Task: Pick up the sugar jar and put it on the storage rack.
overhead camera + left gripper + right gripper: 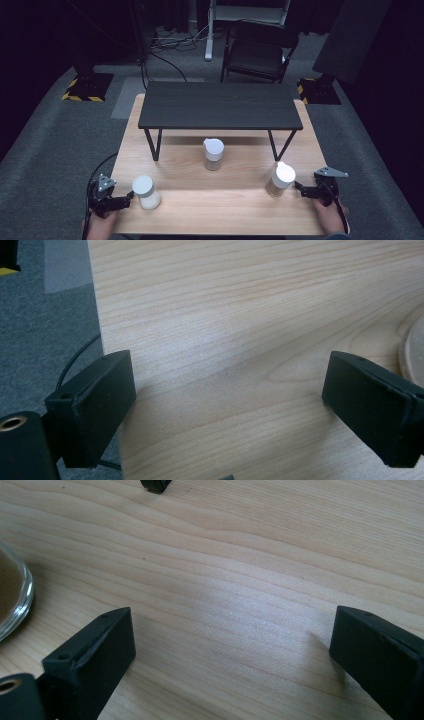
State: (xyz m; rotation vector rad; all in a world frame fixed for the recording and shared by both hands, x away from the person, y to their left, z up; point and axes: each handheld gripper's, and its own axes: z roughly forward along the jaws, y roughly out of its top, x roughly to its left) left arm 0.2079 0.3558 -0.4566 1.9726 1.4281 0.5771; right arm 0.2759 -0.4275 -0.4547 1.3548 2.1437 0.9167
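A light wooden worktop (220,200) is seen on grey carpet, with a black shelf (220,106) standing across its upper half. At the lower left of the frame, the left claw (129,198) is held released, just beside a white-lidded jar (146,192). At the lower right, the right claw (299,187) is likewise spread wide, just beside a second jar (280,179). A third jar (213,153) is noted at centre, well apart from both.

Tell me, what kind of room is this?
Probably a recording studio or lab, not a home: dark curtained walls, weighted stand bases with hazard stripes, loose cables on grey carpet, and a folding chair behind a staged wooden table holding three jars.
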